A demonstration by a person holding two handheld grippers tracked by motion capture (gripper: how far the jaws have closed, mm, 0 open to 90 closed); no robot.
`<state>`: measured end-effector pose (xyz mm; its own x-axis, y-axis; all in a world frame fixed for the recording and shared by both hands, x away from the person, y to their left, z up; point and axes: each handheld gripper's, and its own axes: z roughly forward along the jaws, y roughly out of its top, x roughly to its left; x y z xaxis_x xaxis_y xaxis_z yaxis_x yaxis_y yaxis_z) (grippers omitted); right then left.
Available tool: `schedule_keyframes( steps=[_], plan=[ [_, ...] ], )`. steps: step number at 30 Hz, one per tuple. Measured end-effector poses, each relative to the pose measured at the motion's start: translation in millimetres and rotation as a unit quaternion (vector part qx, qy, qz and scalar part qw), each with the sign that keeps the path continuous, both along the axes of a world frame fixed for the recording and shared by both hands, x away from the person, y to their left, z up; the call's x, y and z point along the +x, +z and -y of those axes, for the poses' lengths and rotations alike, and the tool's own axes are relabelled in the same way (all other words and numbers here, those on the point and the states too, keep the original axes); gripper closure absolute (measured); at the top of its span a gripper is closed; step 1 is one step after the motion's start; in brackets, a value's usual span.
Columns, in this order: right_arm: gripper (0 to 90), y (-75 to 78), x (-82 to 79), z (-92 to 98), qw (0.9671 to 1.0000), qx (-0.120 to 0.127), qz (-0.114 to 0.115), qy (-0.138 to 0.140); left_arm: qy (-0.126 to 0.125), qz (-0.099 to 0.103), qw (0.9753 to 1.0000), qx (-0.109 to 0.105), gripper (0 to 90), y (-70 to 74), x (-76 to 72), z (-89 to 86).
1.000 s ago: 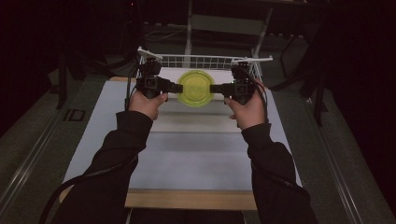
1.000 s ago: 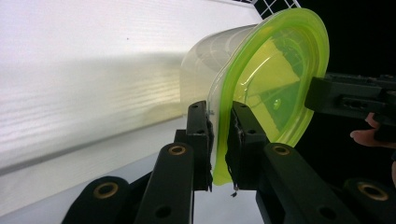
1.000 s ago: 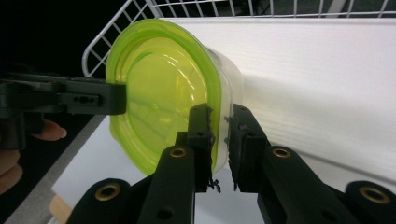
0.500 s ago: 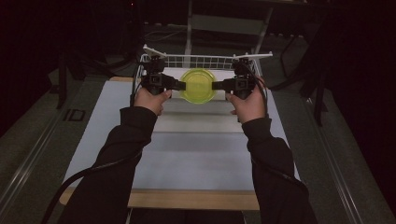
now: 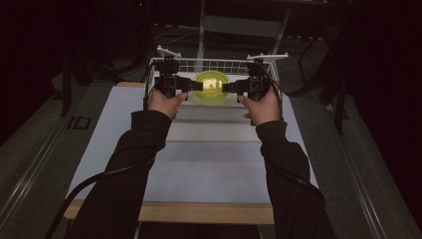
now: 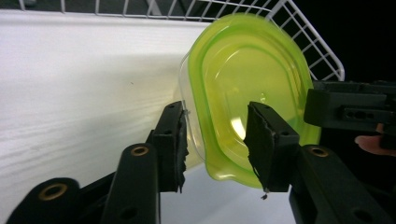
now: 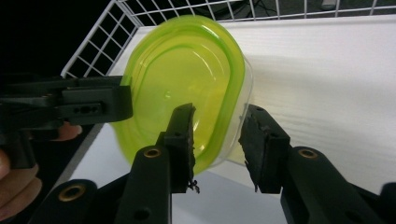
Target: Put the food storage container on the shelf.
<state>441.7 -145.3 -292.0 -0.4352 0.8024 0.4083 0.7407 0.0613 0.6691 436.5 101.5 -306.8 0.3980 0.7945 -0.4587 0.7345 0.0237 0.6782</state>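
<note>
A yellow-green lidded plastic container [image 5: 211, 85] hangs between my two grippers over the far end of the white table [image 5: 214, 164]. My left gripper [image 5: 198, 85] is shut on its left edge and my right gripper [image 5: 226, 87] on its right edge. In the left gripper view the container [image 6: 243, 79] sits with its rim between my jaws, one on the clear base and one on the lid; the right gripper [image 6: 355, 112] shows beyond it. The right gripper view has the container [image 7: 187, 70] clamped the same way, with the left gripper [image 7: 70, 107] behind it.
A white wire basket [image 5: 214, 63] stands at the table's far edge, just behind the container; its mesh walls [image 6: 322, 51] [image 7: 93, 46] rise close around it. The wooden front edge [image 5: 199, 211] lies near the person. Dark floor surrounds the table.
Both hands have carried the container farther away from the person, up to the wire basket. The grip on it is unchanged.
</note>
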Motion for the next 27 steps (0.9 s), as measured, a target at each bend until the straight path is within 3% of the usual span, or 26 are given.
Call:
schedule_keyframes(
  steps=[4, 7, 12, 19, 24, 27],
  plan=[
    [58.6, -1.5, 5.3, 1.5, 1.0000, -0.001, 0.001, -0.002, -0.001, 0.003, 1.0000, 0.001, 52.9, -0.6, 1.4, 2.2],
    [53.5, -0.6, 5.8, 2.4, 0.9999, -0.003, 0.014, 0.001, -0.001, 0.015, 0.9998, -0.009, 50.2, 2.7, -0.2, 1.8],
    [49.7, 2.7, 3.0, 8.3, 0.9995, -0.010, 0.029, -0.001, -0.005, 0.025, 0.9997, 0.000, 45.9, 7.4, -7.2, 0.5],
    [49.0, 4.6, -16.4, 15.7, 0.9982, -0.022, 0.056, 0.009, -0.020, 0.044, 0.9988, -0.004, 45.7, 10.4, -29.0, -7.3],
    [50.3, -2.4, -32.8, 15.6, 0.9968, -0.031, 0.070, 0.024, -0.041, 0.067, 0.9968, 0.015, 44.4, 3.2, -48.0, -8.9],
    [50.4, -8.3, -41.3, 13.1, 0.9963, -0.029, 0.073, 0.036, -0.049, 0.067, 0.9965, 0.009, 44.4, -4.2, -56.8, -11.1]
  ],
)
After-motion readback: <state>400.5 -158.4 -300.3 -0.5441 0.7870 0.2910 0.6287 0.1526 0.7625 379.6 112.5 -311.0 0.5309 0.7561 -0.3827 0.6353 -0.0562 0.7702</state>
